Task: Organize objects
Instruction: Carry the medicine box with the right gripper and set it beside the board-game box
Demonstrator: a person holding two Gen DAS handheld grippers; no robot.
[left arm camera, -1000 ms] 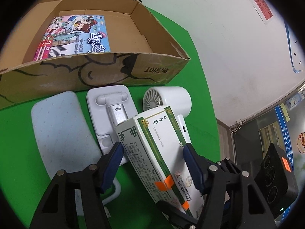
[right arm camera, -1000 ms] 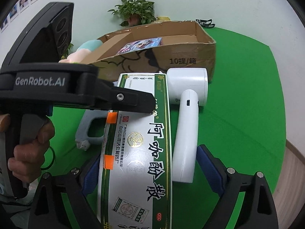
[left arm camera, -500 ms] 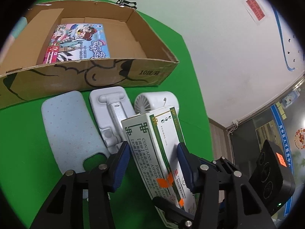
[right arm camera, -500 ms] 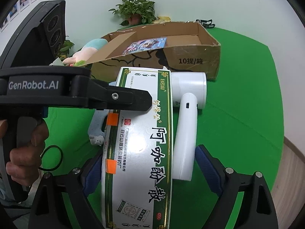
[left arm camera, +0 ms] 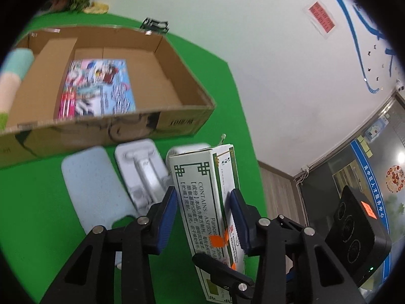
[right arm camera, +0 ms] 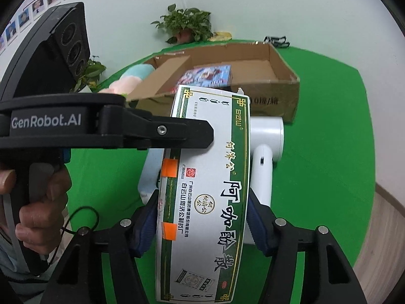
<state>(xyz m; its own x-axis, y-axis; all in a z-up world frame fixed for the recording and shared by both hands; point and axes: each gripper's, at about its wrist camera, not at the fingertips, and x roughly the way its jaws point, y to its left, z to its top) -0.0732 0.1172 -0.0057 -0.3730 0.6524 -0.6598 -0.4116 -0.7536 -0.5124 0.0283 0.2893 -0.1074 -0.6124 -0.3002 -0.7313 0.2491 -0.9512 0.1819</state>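
A cardboard box (left arm camera: pixel 162 124) sits at the back of the surface (left arm camera: pixel 38 202), with a booklet (left arm camera: pixel 96 88) lying flat inside it. In front of the box, from left to right, lie a phone case (left arm camera: pixel 93 185), a phone stand (left arm camera: pixel 141 172) and a handheld fan (right arm camera: pixel 265 152). A medicine box (right arm camera: pixel 207 190) is held above the fan and stand, between the left claw (left arm camera: pixel 202 217) and the right claw (right arm camera: pixel 202 225). A potted plant (right arm camera: pixel 187 25) stands behind the cardboard box.

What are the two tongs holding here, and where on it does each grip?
Both hold the medicine box. The right tongs clamp its long sides near its lower half; the left tongs, just closed, pinch its narrower faces higher up.
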